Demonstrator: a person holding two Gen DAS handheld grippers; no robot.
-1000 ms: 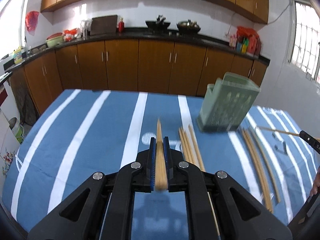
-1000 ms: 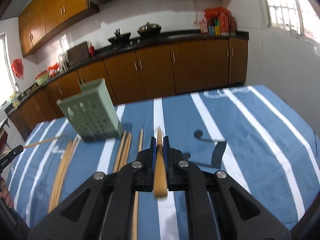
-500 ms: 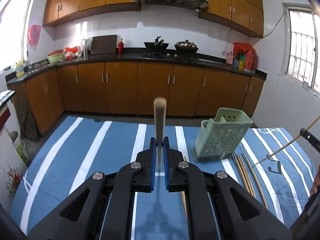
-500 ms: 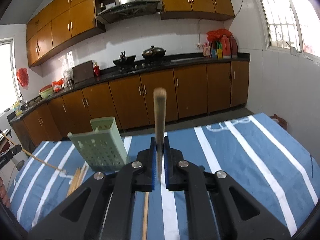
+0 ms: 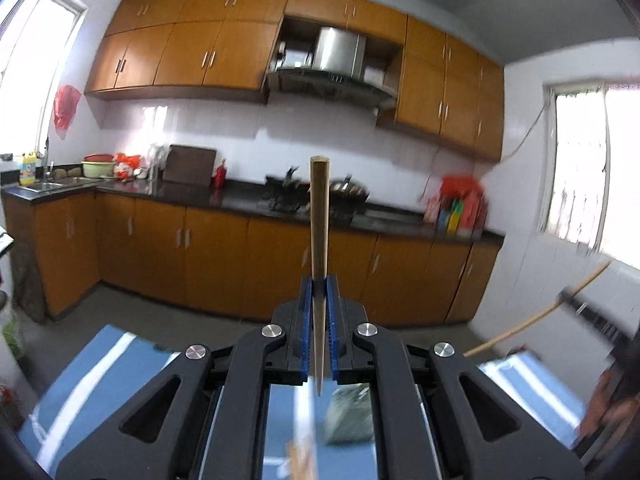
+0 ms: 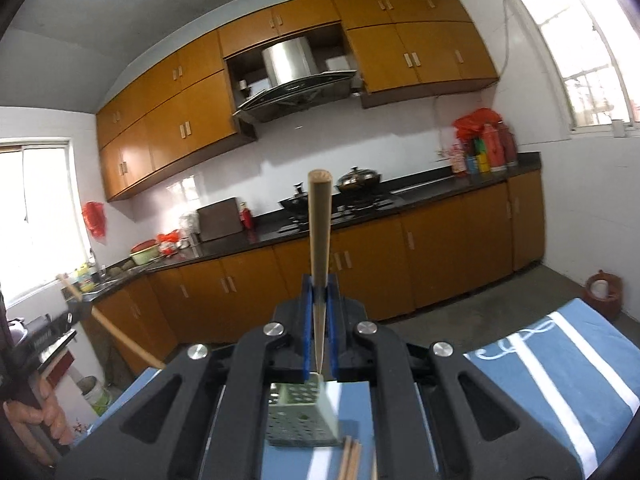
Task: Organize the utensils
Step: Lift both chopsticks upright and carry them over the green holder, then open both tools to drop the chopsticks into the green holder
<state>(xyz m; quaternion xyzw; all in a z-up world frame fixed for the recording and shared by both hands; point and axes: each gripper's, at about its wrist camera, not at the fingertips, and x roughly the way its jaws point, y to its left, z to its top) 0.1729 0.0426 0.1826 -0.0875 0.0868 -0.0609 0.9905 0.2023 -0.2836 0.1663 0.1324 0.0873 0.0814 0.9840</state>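
My left gripper (image 5: 319, 284) is shut on a wooden chopstick (image 5: 319, 220) that stands upright between its blue pads, high above the blue striped tablecloth (image 5: 100, 368). My right gripper (image 6: 319, 284) is shut on a second chopstick (image 6: 319, 232) in the same way. The green perforated utensil holder (image 6: 300, 420) stands on the cloth below the right gripper, with loose chopsticks (image 6: 350, 460) beside it. In the left wrist view the holder (image 5: 348, 416) is a blur beneath the fingers. Each view catches the other hand's chopstick (image 5: 536, 320) (image 6: 120, 340) at its edge.
Orange kitchen cabinets (image 5: 200, 256) and a dark counter with a stove (image 6: 340, 204) run along the far wall. A brown jar (image 6: 604, 292) stands on the floor past the table's right end. A white bucket (image 6: 94, 396) sits on the floor at the left.
Both grippers have risen well above the table and tilted up toward level, each carrying its chopstick. The holder and loose chopsticks have slid to the bottom of both views.
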